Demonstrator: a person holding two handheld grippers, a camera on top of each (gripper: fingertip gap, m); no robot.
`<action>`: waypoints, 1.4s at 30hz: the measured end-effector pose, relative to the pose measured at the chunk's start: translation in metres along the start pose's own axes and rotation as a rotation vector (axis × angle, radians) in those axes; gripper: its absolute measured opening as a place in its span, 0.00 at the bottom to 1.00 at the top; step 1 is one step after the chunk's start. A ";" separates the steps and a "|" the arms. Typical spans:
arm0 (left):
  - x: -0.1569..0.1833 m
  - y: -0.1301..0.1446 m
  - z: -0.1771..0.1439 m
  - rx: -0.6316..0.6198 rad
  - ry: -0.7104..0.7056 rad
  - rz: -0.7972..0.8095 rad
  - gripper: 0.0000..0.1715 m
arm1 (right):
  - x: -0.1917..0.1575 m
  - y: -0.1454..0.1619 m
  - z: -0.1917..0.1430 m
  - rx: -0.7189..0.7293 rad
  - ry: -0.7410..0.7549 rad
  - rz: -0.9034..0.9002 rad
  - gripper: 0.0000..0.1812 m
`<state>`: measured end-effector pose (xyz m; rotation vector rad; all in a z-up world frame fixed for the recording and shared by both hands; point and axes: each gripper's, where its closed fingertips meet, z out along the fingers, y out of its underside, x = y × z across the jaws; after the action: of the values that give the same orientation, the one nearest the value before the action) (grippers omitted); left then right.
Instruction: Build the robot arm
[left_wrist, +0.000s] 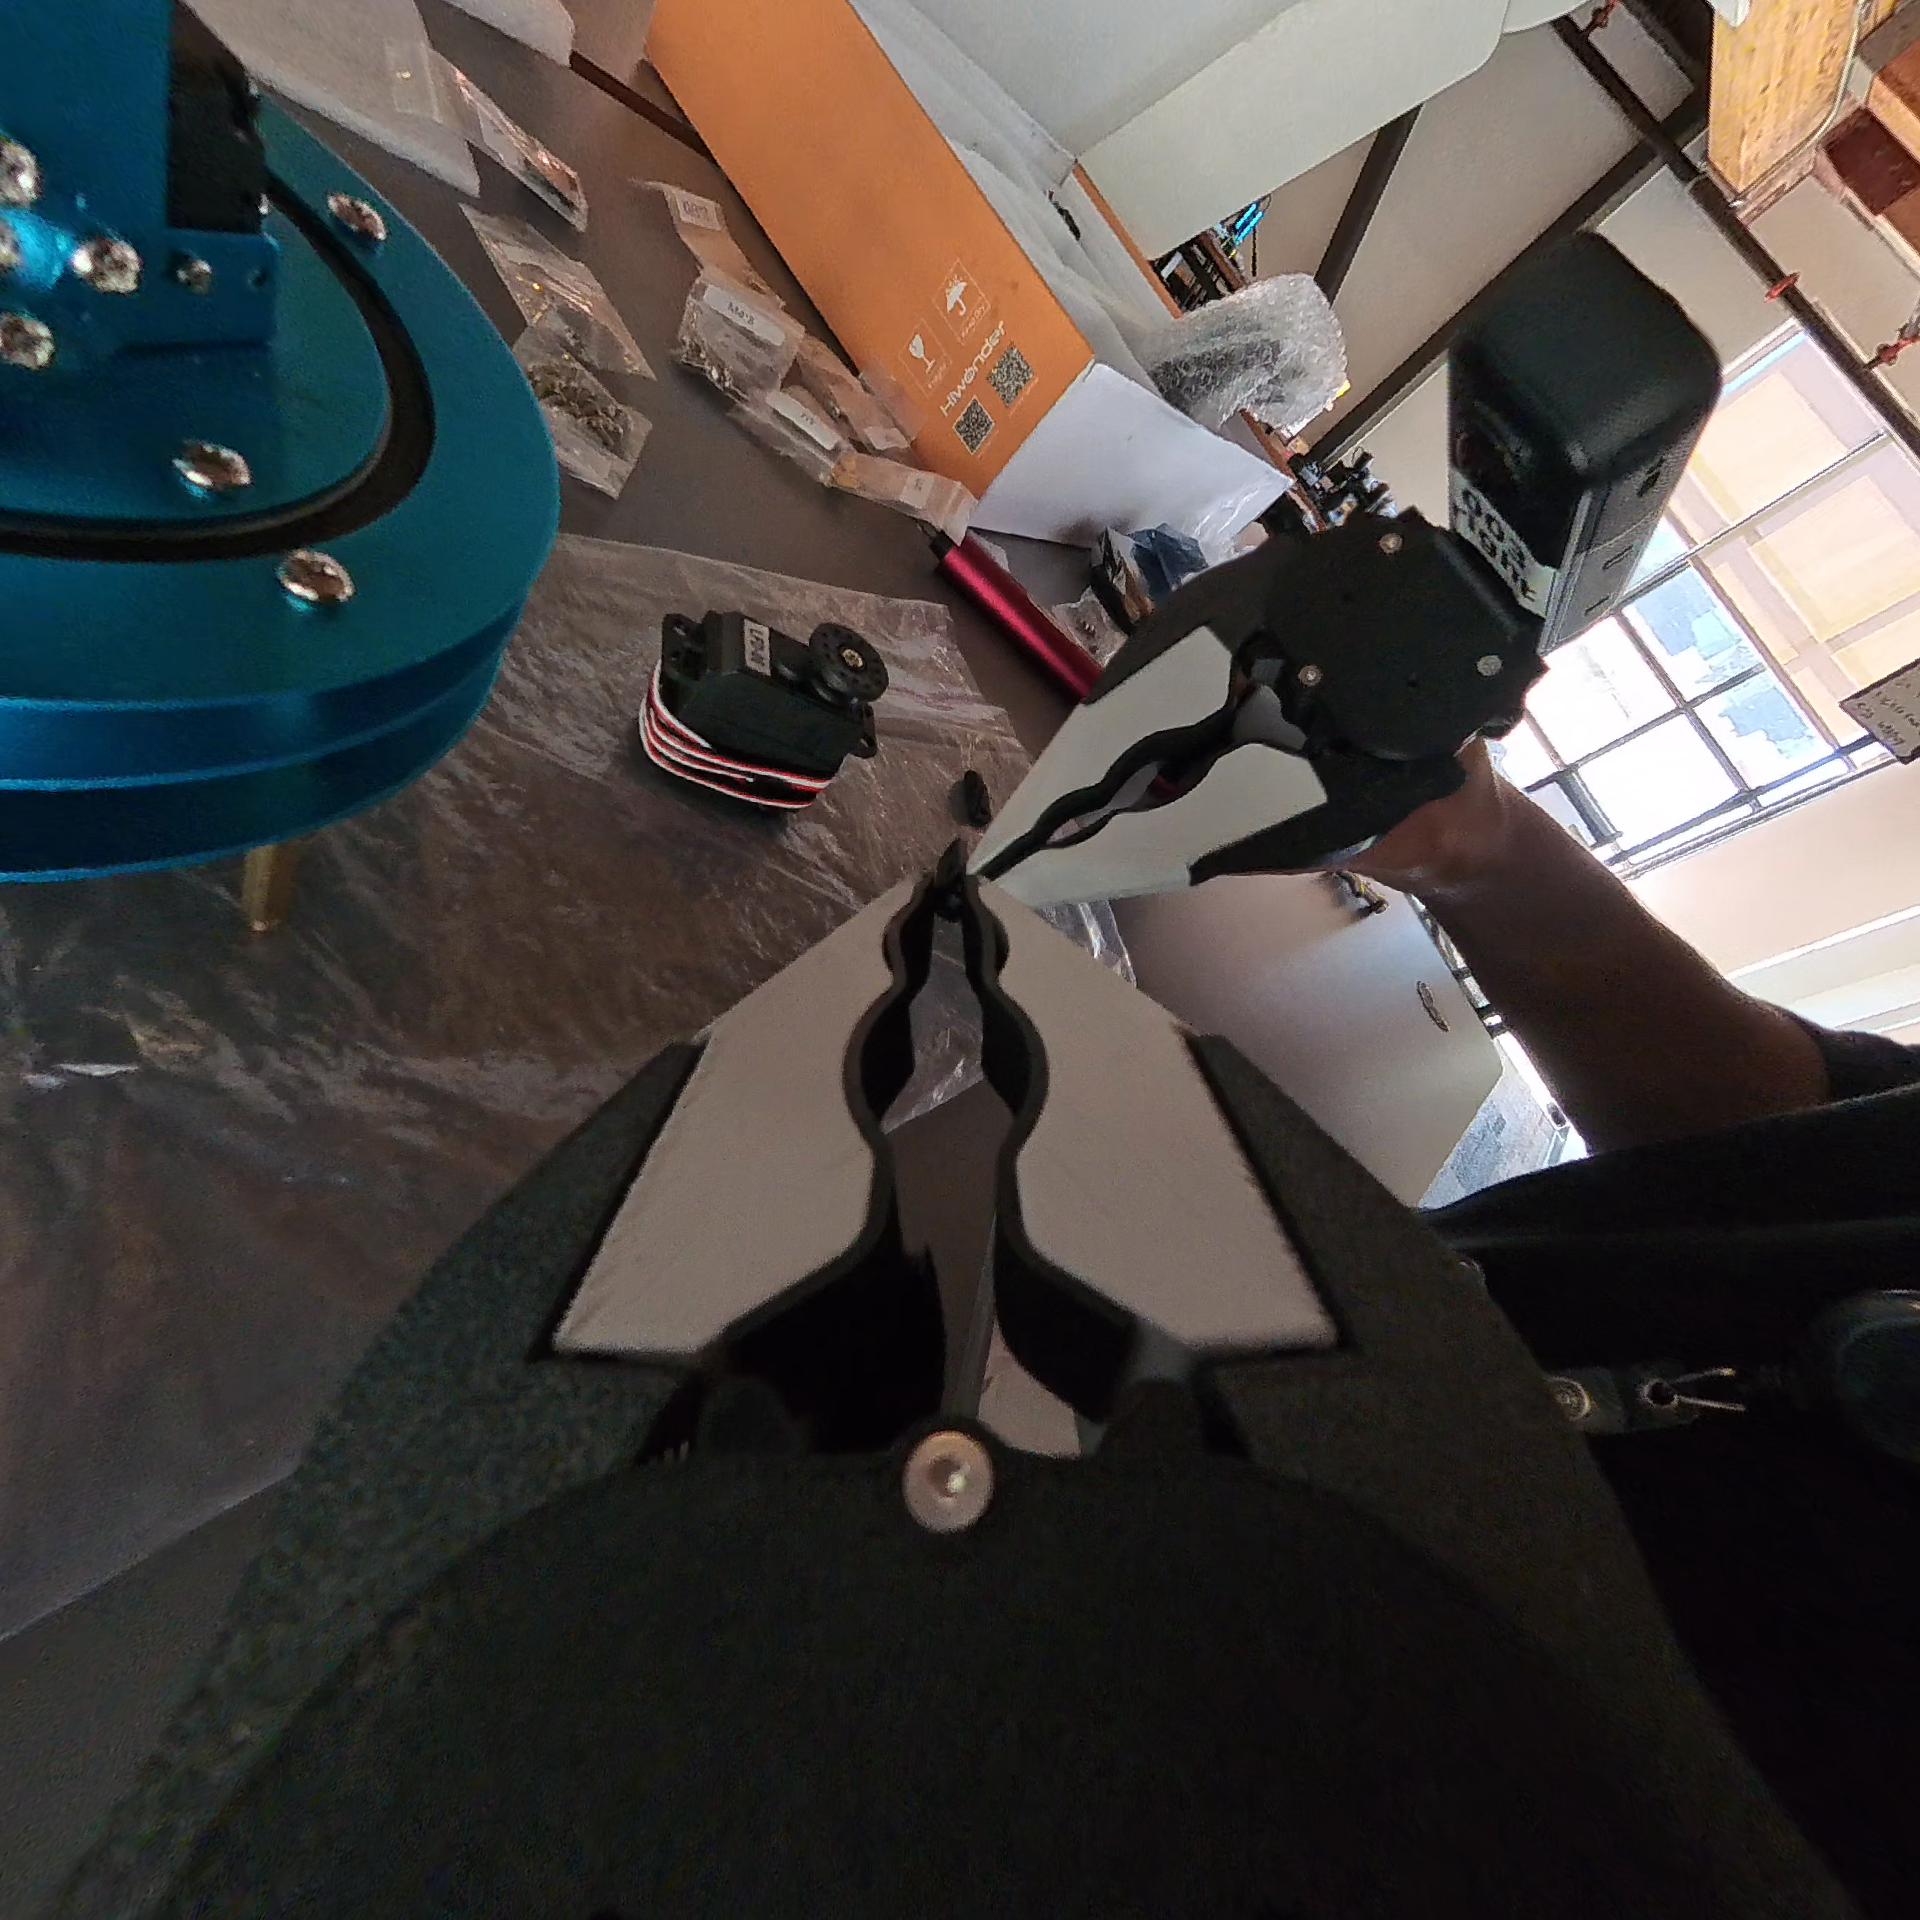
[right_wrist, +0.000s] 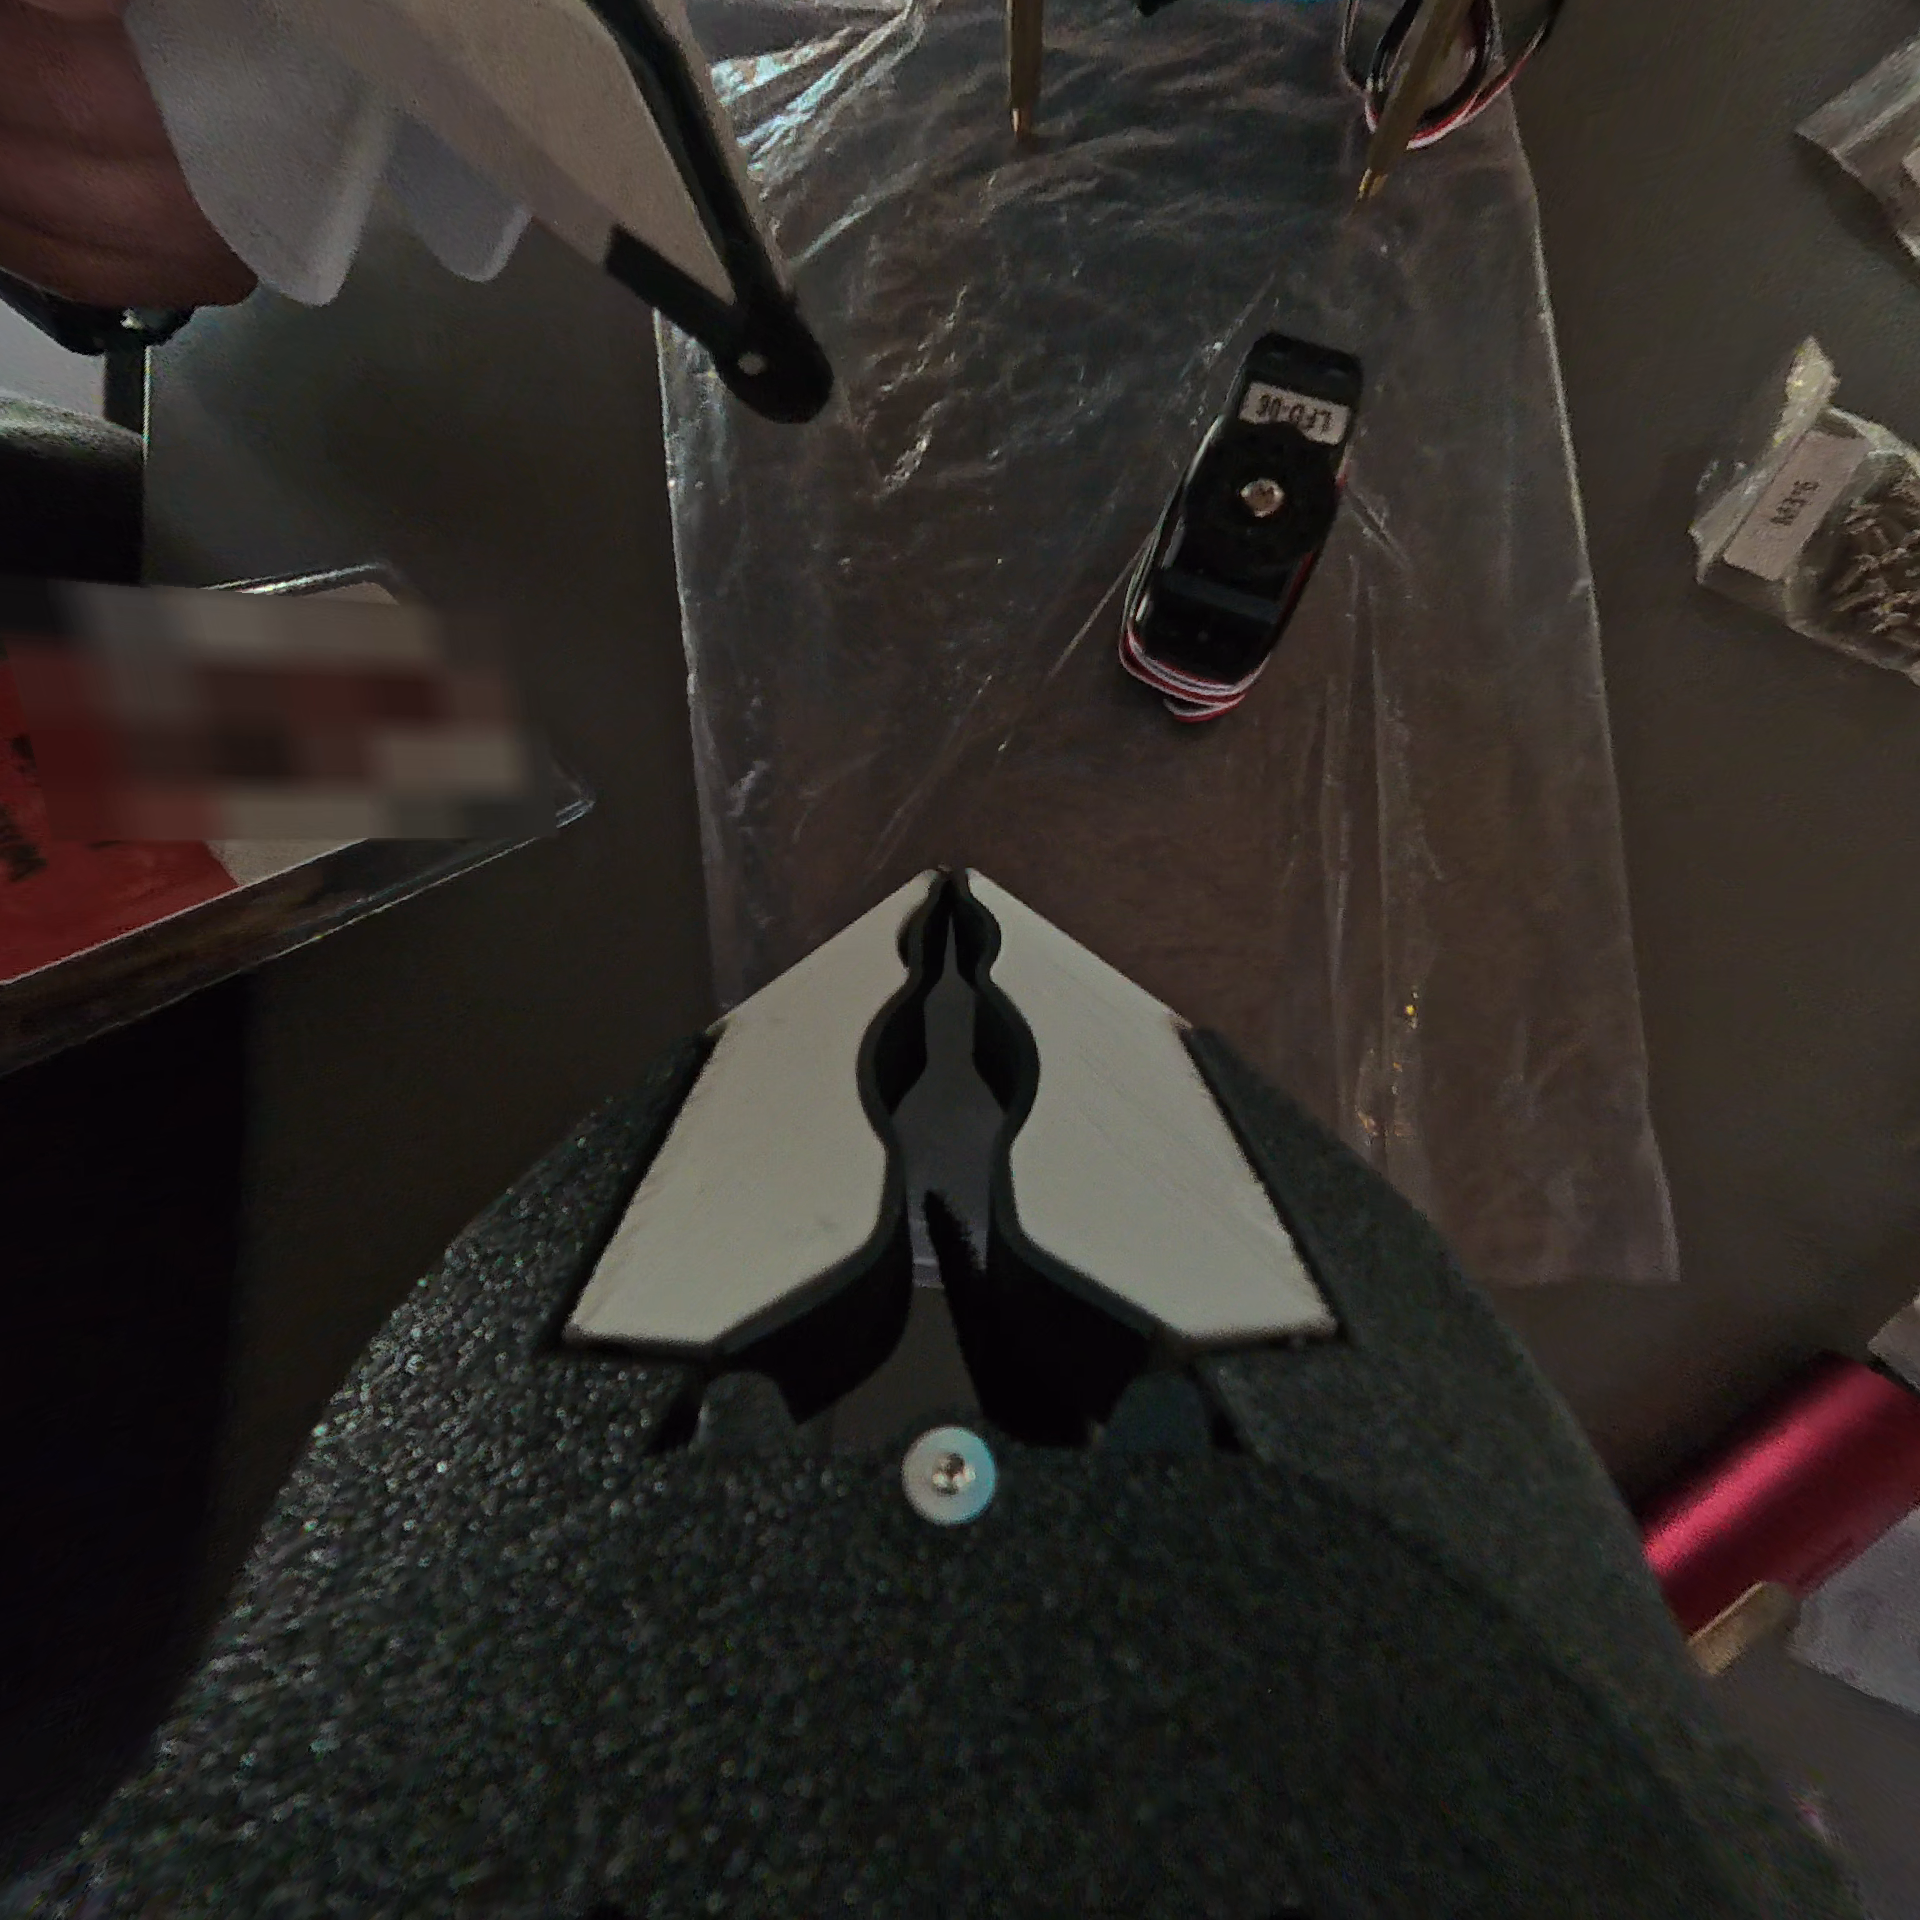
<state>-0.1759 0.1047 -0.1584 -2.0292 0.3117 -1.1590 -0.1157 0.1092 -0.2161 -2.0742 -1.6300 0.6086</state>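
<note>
Left claw pinching a tiny black part; right claw closed and empty beside it.

Left claw (left_wrist: 951, 883) tips pressed on a small black part (left_wrist: 948, 871) above the clear plastic sheet (left_wrist: 520, 935) on the tabletop (right_wrist: 1714, 935). Right claw (right_wrist: 951, 883) tip-to-tip with it, nothing between its fingers. Another small black part (left_wrist: 975, 792) lies just beyond. Black servo (left_wrist: 764, 696), red-white-black wire wrapped round, lies on the sheet nearby. Blue metal base (left_wrist: 260, 582) on brass standoffs at far end.

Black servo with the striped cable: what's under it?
The servo lies on a crinkled clear plastic sheet spread over the dark table. Whatever sits directly beneath its body is hidden.
</note>
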 end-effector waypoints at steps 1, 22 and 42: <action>0.000 0.001 0.000 -0.002 0.000 -0.001 0.02 | 0.000 0.000 0.002 -0.010 0.001 -0.009 0.00; 0.000 0.000 -0.003 0.007 0.000 0.001 0.02 | 0.004 0.007 0.002 -0.049 -0.005 0.020 0.02; 0.000 0.002 -0.002 0.001 0.003 -0.007 0.02 | 0.010 0.008 0.001 -0.005 -0.008 0.064 0.00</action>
<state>-0.1770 0.1027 -0.1590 -2.0291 0.3060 -1.1664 -0.1077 0.1170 -0.2219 -2.1370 -1.5764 0.6351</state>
